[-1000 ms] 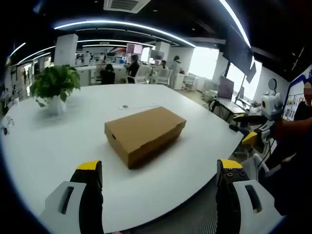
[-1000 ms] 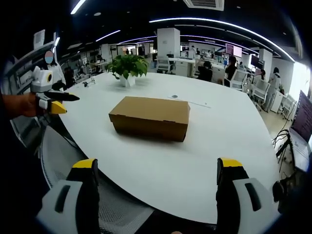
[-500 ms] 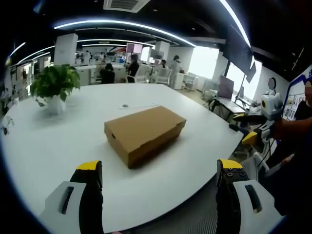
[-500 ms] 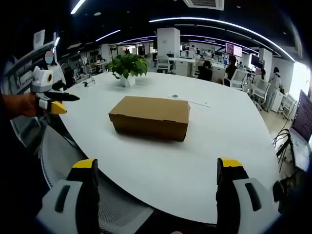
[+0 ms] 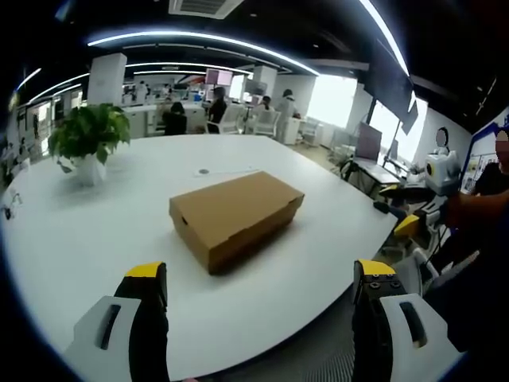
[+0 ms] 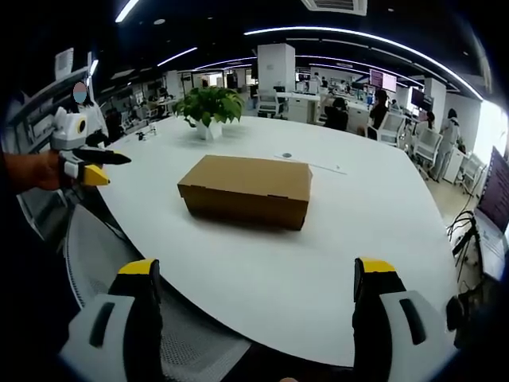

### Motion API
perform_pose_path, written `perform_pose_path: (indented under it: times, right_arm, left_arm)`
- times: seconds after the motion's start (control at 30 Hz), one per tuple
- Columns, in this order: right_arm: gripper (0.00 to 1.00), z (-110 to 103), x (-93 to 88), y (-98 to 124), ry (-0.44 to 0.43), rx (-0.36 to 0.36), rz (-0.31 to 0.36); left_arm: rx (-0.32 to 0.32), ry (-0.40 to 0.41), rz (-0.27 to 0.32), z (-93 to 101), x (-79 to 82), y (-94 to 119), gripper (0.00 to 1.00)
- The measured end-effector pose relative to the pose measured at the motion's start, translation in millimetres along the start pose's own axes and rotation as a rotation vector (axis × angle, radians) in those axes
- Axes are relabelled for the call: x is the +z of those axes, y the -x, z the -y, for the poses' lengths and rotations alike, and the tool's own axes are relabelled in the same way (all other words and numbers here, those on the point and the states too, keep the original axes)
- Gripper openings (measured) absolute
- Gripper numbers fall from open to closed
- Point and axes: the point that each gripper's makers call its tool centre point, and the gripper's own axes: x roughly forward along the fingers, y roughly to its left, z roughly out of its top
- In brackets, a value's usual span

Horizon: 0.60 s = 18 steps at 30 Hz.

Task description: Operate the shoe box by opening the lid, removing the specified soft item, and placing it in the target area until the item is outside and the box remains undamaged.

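Observation:
A brown cardboard shoe box (image 5: 235, 216) (image 6: 246, 189) lies shut in the middle of a round white table (image 5: 71, 239) (image 6: 318, 270). My left gripper (image 5: 258, 318) is open, its jaws wide apart near the table's edge, well short of the box. My right gripper (image 6: 254, 318) is open too, held back from the table's edge with nothing between its jaws. The right gripper (image 5: 413, 215) shows at the right of the left gripper view, held by a hand. At the left of the right gripper view the left gripper (image 6: 83, 163) appears, also in a hand. The soft item is hidden.
A potted green plant (image 5: 87, 143) (image 6: 208, 110) stands on the table beyond the box. A small round disc with a cable (image 5: 204, 172) (image 6: 286, 156) lies behind the box. A mesh chair back (image 6: 103, 263) sits below the table edge. Desks, chairs and people fill the office behind.

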Motion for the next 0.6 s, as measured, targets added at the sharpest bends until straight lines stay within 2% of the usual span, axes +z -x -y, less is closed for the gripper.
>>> perform_pose_path:
  times: [0.6]
  right_arm:
    - [0.96, 3.4, -2.9, -6.0, -0.004, 0.004, -0.006]
  left_arm:
    - [0.004, 0.006, -0.015, -3.5, -6.7, -4.0, 0.99]
